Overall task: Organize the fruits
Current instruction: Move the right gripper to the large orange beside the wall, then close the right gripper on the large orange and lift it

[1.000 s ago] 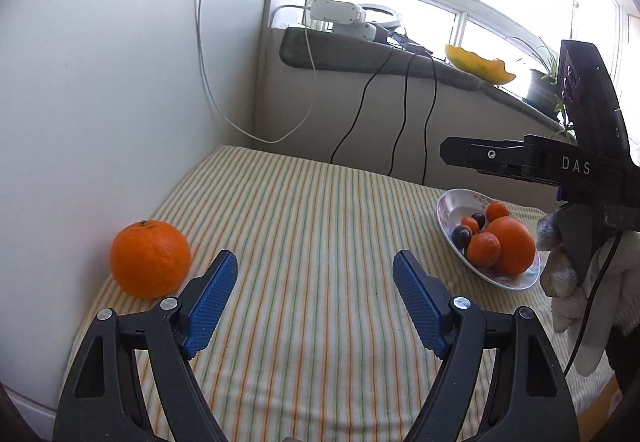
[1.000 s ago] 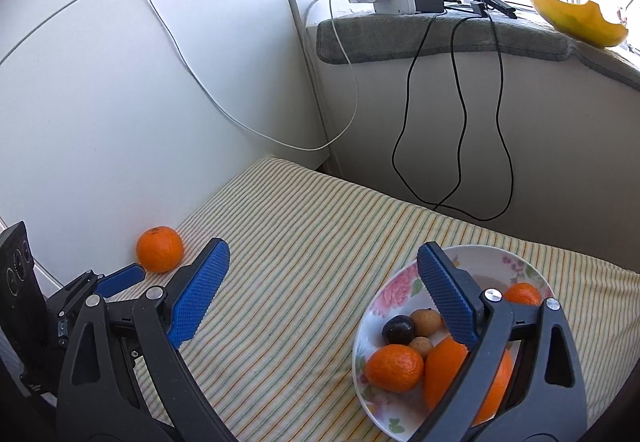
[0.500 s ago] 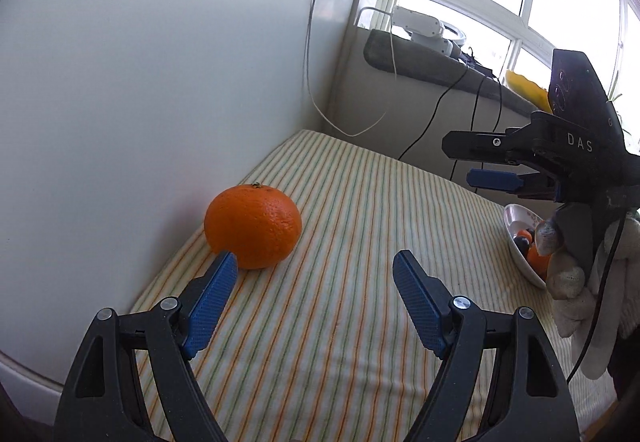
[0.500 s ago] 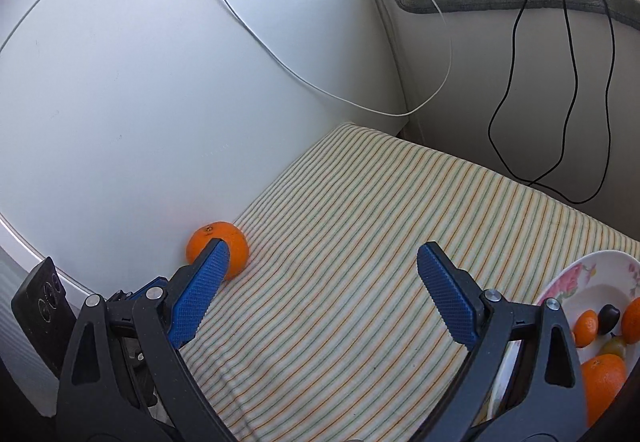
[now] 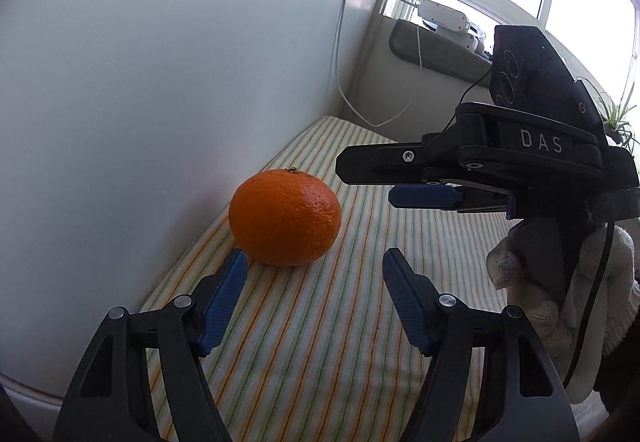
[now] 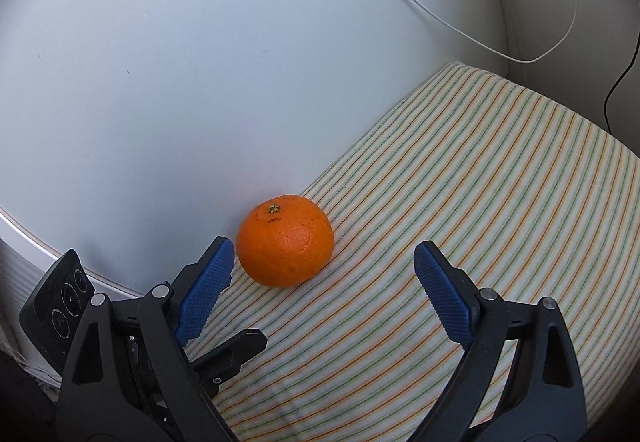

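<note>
An orange (image 5: pixel 285 217) rests on the striped cloth (image 5: pixel 332 342) close to the white wall. It also shows in the right wrist view (image 6: pixel 285 240). My left gripper (image 5: pixel 314 262) is open and empty, its tips just short of the orange. My right gripper (image 6: pixel 322 254) is open and empty, its left pad (image 6: pixel 206 284) right beside the orange. In the left wrist view the right gripper (image 5: pixel 420 185) hovers to the right of the orange, held by a gloved hand (image 5: pixel 560 298). The fruit plate is out of view.
A white wall panel (image 5: pixel 160 81) runs along the left edge of the cloth. A white cable (image 6: pixel 460 25) hangs on the wall. A grey-padded windowsill (image 5: pixel 432 49) with a white device stands at the back.
Both grippers have closed in on the orange, which now looms larger and near the fingertips. The right gripper swung left and the fruit plate left both views.
</note>
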### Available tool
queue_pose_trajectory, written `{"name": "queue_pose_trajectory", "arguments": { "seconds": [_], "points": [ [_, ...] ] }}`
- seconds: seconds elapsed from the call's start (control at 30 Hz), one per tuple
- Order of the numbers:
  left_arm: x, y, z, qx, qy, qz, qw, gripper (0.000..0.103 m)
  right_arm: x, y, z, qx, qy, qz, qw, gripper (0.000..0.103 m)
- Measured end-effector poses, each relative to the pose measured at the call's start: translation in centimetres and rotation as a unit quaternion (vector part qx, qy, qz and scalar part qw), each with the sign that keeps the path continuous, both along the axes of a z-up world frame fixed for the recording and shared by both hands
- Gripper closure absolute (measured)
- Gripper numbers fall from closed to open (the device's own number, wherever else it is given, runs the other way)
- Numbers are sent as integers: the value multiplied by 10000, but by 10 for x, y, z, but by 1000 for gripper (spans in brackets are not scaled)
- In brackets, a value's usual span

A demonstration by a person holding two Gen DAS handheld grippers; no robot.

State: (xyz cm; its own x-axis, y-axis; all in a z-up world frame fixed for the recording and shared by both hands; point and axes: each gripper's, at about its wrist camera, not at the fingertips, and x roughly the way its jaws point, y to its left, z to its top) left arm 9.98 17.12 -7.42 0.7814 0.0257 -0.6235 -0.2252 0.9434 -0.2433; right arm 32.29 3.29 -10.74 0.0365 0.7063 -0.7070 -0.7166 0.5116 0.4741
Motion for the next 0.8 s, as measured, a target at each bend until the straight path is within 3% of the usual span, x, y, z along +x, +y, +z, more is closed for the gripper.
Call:
{"name": "queue_pose_trajectory", "arguments": {
  "seconds": [0.37,0.8],
  "points": [
    [12,4,-4,153,107,32,9998,43,20,23,-35,230,820,115,9963,20],
    [18,7,-9,167,237,201,9994,43,24,41,-50,258,1042,343,9936,28]
  ]
}}
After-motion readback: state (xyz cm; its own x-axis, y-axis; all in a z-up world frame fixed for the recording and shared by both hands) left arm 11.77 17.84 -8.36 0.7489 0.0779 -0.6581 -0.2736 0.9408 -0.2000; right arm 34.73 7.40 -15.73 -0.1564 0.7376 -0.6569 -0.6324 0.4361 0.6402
